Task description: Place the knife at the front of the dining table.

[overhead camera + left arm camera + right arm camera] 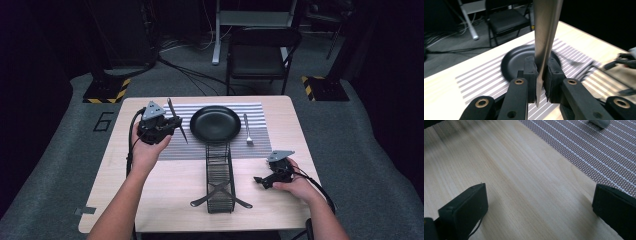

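My left gripper (173, 124) is shut on a silver table knife (176, 119), held above the left part of the striped placemat (175, 150). In the left gripper view the blade (546, 30) stands upright, pinched between the pads of that gripper (540, 72), with the black plate (516, 60) behind it. The plate (215, 123) sits in the middle of the mat, and a fork (247, 130) lies to its right. My right gripper (260, 180) rests low at the table's right front. Its jaws (539, 202) are wide open over bare wood, with nothing between them.
A black wire-mesh caddy (220, 175) lies lengthwise in front of the plate, with two dark strips crossed at its near end. The mat's edge (599, 152) and the fork's handle tip (600, 122) lie beyond the right gripper. A folding chair (262, 50) stands behind the table (150, 200).
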Motion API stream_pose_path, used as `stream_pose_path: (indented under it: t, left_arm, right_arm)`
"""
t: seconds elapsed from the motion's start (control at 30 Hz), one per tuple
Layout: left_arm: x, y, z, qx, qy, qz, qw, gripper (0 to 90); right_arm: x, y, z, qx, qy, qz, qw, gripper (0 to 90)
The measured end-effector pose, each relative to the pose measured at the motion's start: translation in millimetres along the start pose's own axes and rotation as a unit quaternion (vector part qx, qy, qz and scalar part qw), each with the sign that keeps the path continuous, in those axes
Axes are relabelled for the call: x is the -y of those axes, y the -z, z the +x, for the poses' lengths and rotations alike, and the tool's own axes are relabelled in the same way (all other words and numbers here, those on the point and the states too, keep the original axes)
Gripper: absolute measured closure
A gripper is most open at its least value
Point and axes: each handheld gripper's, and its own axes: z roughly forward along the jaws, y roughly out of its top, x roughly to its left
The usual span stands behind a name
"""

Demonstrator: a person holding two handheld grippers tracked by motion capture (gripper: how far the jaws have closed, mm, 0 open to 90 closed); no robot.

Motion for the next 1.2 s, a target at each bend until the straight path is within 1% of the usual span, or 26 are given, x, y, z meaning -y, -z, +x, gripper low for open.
stream_pose_path:
  t: [0.03,0.07,0.13,0.17,0.2,0.27,0.4,0.5,0.57,0.6,0.77,0.9,0.93,0.97,1.0,1.07,1.1,1.13,1.17,1.2]
  left_arm:
    - [2.6,-1.5,2.1,-0.005,0.0,0.001,1.0,81.0]
    - [2.6,-1.5,2.1,-0.005,0.0,0.001,1.0,81.0]
    - [10.1,-5.6,8.2,-0.012,0.005,0.007,0.9999,81.2]
    - [15.3,-8.2,12.7,-0.022,0.006,0.014,0.9997,81.2]
    - [18.5,-9.8,14.9,-0.027,0.008,0.014,0.9995,81.2]
    - [21.4,-11.0,17.4,-0.028,0.012,0.017,0.9994,81.2]
    - [34.8,-16.2,27.3,-0.041,0.028,0.029,0.9983,81.2]
    - [39.7,-18.5,31.2,-0.046,0.033,0.033,0.9979,81.2]
    - [42.1,-20.0,33.4,-0.051,0.032,0.039,0.9974,81.2]
    - [43.0,-20.7,34.1,-0.056,0.031,0.04,0.9972,81.2]
    - [46.3,-23.6,38.0,-0.064,0.037,0.047,0.9962,81.2]
    - [50.5,-29.2,42.5,-0.077,0.049,0.06,0.994,81.2]
    - [51.6,-30.9,43.4,-0.081,0.052,0.061,0.9935,81.2]
    - [52.5,-32.7,43.9,-0.087,0.059,0.06,0.9927,81.2]
    - [52.5,-32.7,43.9,-0.087,0.059,0.06,0.9927,81.2]
    - [54.4,-38.8,47.1,-0.095,0.064,0.073,0.9907,81.2]
    - [54.4,-38.8,47.1,-0.095,0.064,0.073,0.9907,81.2]
    - [55.2,-42.4,48.1,-0.1,0.065,0.079,0.9897,81.2]
    - [56.3,-46.0,48.8,-0.105,0.068,0.08,0.9889,81.2]
    - [56.3,-49.1,50.6,-0.108,0.076,0.073,0.9886,81.2]
  right_arm:
    - [0.1,0.1,0.2,0.0,-0.002,0.001,1.0,0.0]
    - [0.1,0.1,0.2,0.0,-0.002,0.001,1.0,0.0]
    - [0.1,0.2,0.3,0.0,-0.002,0.001,1.0,0.0]
    - [0.1,0.2,0.3,0.0,-0.002,0.001,1.0,0.0]
    - [0.1,0.1,0.3,0.0,-0.002,0.001,1.0,0.0]
    - [0.1,0.1,0.3,0.0,-0.001,0.001,1.0,0.0]
    - [0.1,0.1,0.3,0.0,-0.002,0.001,1.0,0.0]
    - [0.1,0.1,0.4,0.0,-0.003,0.001,1.0,0.0]
    - [0.1,0.1,0.0,0.0,0.0,0.0,1.0,0.0]
    - [0.1,0.1,0.1,0.0,0.0,0.0,1.0,0.0]
    - [0.1,0.2,0.2,0.0,0.0,0.001,1.0,0.0]
    - [0.1,0.1,0.2,0.001,0.001,0.0,1.0,0.0]
    - [0.1,0.2,0.3,0.001,0.0,0.0,1.0,0.0]
    - [0.1,0.2,0.2,0.001,0.001,0.0,1.0,0.0]
    - [0.1,0.2,0.2,0.001,0.001,0.0,1.0,0.0]
    - [0.1,0.2,0.3,0.0,0.0,0.0,1.0,0.0]
    - [0.1,0.2,0.3,0.0,0.0,0.0,1.0,0.0]
    - [0.1,0.2,0.3,0.0,0.0,0.0,1.0,0.0]
    - [0.1,0.2,0.2,0.001,0.001,0.0,1.0,0.0]
    - [0.1,0.2,0.2,0.001,0.001,0.0,1.0,0.0]
